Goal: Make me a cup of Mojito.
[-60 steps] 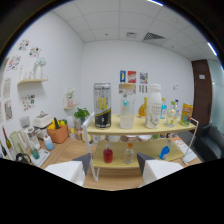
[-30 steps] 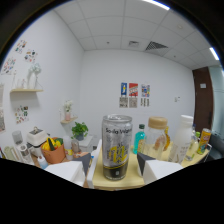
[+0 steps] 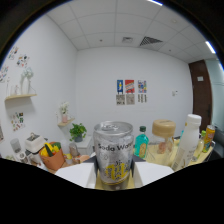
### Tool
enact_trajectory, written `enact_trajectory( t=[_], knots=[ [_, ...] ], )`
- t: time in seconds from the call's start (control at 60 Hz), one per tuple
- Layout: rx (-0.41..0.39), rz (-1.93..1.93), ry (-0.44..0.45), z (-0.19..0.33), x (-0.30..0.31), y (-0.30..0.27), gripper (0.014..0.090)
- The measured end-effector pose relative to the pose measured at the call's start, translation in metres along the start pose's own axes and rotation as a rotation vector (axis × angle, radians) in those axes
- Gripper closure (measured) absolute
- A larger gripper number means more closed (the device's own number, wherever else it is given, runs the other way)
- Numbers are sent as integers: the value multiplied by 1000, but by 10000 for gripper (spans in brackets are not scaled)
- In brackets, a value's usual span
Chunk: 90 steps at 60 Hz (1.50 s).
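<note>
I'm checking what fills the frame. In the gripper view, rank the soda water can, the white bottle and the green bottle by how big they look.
1. Soda water can, but it stands nearest, between the fingers.
2. White bottle.
3. Green bottle, partly hidden by the can.

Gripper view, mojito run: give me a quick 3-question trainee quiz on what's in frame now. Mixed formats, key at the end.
1. True or false: the soda water can stands between the gripper fingers.
2. Which stands directly beside the can, further back?
A. a red kettle
B. a green bottle
C. a blue mug
3. Fill in: the tall white bottle with a white cap stands next to a jar with a ____ lid.

Key
1. True. The can fills the gap between the white fingers; whether both press on it cannot be seen.
2. B
3. tan (cork-coloured)
</note>
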Motion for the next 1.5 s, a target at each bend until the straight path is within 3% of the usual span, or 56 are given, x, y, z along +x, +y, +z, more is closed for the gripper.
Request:
enact_trajectory(
  t=[0.217, 0.45, 0.717, 1.15, 1.5],
  knots=[
    [-8, 26, -27, -18, -4, -3, 532],
    [34, 0, -60, -82, 2, -6, 535],
    [-11, 15, -28, -131, 45, 60, 538],
    [-164, 77, -22, -104, 97, 226, 537],
    [-153, 787, -149, -89, 101, 220, 537]
  ],
)
